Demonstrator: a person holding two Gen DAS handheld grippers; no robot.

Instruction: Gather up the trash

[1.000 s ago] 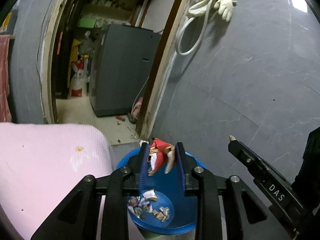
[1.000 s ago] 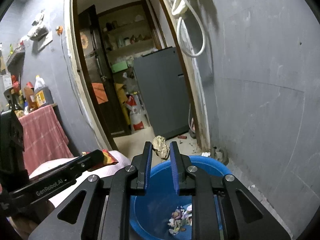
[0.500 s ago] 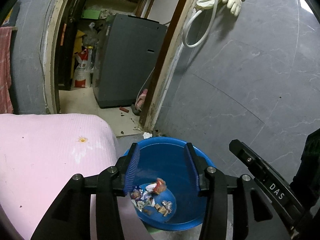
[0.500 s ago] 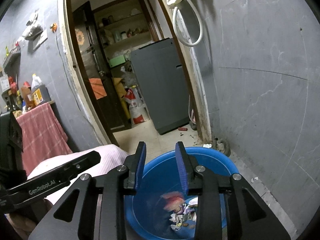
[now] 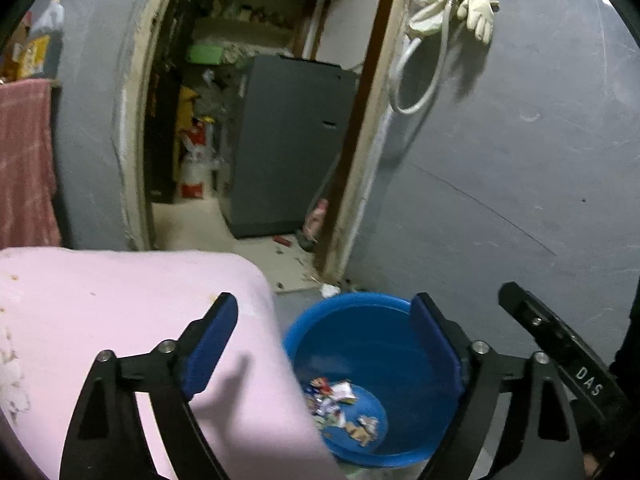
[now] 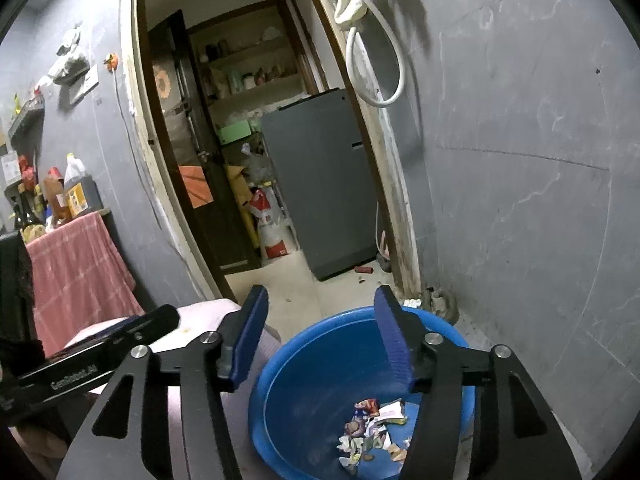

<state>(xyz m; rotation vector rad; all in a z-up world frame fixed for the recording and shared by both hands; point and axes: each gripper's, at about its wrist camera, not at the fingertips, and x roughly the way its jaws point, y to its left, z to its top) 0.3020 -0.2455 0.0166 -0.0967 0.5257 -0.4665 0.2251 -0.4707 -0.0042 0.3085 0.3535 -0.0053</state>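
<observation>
Both grippers hang above a blue basin [image 6: 320, 360] on the floor by the grey wall [image 6: 520, 200], just beside a pink-covered surface [image 5: 120, 300]. The left gripper [image 5: 324, 344] has its fingers spread wide and empty — the right gripper [image 6: 320, 340] likewise. The trash [image 6: 372, 428] — crumpled wrappers and paper scraps — lies on the basin's bottom.

left gripper [image 5: 324, 320] and right gripper [image 6: 318, 312]: black angular arms, silver screws, blue ribbed pads [image 6: 394, 338]; white "DAS" and "GenRobot.AI" lettering on the sides
</observation>
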